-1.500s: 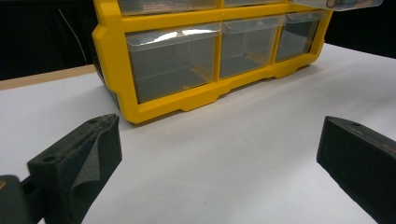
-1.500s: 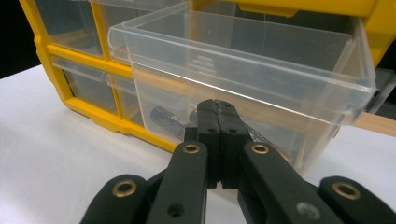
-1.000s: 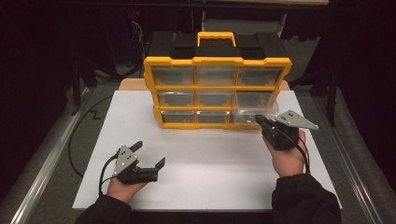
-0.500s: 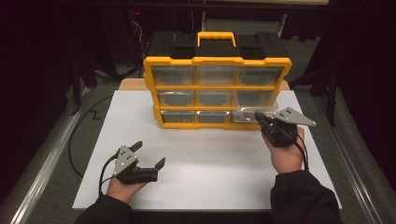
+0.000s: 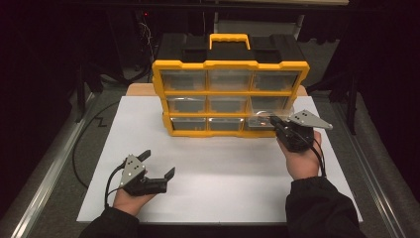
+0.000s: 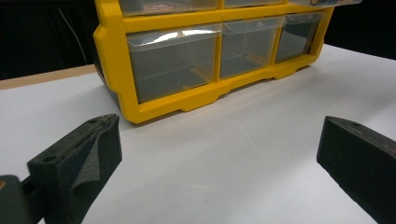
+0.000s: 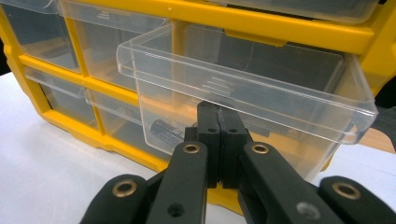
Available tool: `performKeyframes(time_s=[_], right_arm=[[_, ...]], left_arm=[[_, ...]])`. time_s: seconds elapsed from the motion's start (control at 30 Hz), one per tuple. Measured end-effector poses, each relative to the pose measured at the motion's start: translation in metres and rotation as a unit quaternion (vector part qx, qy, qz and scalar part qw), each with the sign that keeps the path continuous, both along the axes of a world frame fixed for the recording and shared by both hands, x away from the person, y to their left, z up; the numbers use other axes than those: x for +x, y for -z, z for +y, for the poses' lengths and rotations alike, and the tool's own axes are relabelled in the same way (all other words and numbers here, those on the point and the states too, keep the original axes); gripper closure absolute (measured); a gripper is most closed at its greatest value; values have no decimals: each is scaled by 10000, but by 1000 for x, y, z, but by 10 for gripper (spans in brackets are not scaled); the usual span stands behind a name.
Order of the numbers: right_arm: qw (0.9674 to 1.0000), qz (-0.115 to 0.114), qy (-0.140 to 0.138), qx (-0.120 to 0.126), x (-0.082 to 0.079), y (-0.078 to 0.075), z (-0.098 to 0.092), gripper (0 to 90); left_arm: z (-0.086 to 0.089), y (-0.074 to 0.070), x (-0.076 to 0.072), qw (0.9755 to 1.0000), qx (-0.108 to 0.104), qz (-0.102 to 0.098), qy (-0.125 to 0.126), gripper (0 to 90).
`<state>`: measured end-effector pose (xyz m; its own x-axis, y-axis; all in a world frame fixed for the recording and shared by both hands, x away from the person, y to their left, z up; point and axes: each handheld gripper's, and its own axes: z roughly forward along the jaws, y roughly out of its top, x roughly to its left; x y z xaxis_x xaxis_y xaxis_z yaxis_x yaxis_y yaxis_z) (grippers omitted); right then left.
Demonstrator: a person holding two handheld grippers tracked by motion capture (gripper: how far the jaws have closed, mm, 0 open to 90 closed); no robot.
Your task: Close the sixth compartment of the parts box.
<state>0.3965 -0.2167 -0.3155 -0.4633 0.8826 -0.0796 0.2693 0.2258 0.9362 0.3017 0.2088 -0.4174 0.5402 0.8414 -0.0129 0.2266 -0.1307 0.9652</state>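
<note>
Now the right gripper (image 7: 218,122) pinches the lip of the clear drawer (image 7: 243,100), slid partly out.
Drawer sits bottom right in the organizer (image 5: 230,64) near the table's (image 5: 218,168) far edge, barely moved; left gripper (image 5: 157,166) rests spread.

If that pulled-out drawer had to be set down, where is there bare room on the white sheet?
The widest bare patch of the white sheet lies in front of the yellow organizer, between the open left gripper and the right gripper. A narrower strip runs left of the organizer. It is crowded at the lower right drawer, where the right gripper is shut on its front.
</note>
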Motion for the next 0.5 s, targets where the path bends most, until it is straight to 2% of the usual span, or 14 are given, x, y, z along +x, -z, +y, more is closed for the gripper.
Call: performKeyframes(time_s=[0.5], right_arm=[[10000, 23, 56, -46, 11, -1, 3, 900]], left_arm=[[1, 0, 0, 10000, -38, 4, -20, 8]])
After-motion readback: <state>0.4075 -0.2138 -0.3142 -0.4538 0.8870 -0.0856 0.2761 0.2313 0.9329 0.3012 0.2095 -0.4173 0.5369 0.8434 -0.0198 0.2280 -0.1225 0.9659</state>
